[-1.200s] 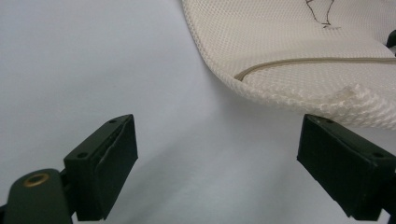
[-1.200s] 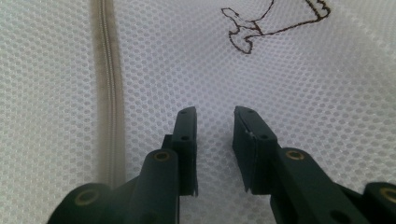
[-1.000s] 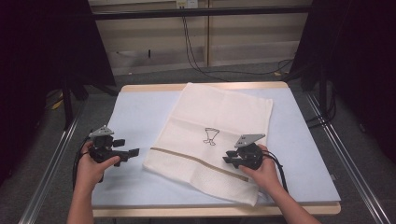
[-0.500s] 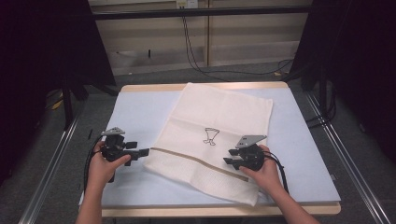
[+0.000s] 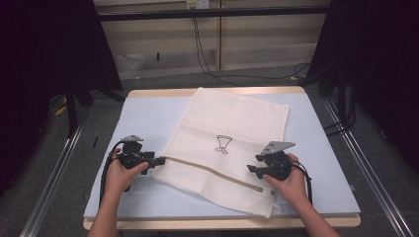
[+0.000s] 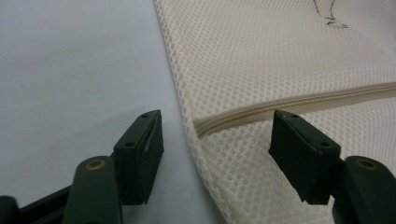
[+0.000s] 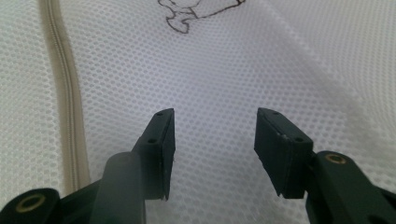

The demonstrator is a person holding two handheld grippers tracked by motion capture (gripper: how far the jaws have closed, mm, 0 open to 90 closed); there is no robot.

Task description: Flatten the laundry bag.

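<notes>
The left gripper (image 5: 159, 160) is held low over the table at the left edge of a cream mesh laundry bag (image 5: 232, 123), and in the left gripper view (image 6: 215, 149) its two black jaws are seen standing apart, having just been closing, with the bag's edge and the end of the beige zipper (image 6: 299, 100) lying between them but untouched by either pad. One jaw is set over the pale blue table cover (image 6: 70, 70), the other over the mesh. The right gripper (image 5: 253, 165) is held above the right part of the bag, near its lower right corner; in the right gripper view (image 7: 212, 154) its jaws are parted, having just been opening, and nothing is clamped between them, only the flat mesh being seen beneath. The zipper (image 7: 70, 102) is seen running along the left of that view, and a small dark printed figure (image 7: 187, 16) is seen at its top. In the high view the bag is spread flat and slightly askew across the middle of the covered table (image 5: 148, 118), its zipper (image 5: 212, 172) running as a slanted line from the left gripper toward the right one, with the printed figure (image 5: 223, 144) just above it. Each gripper is gripped by a hand, the left hand (image 5: 121, 173) and the right hand (image 5: 291, 182), with forearms entering from the near edge.
</notes>
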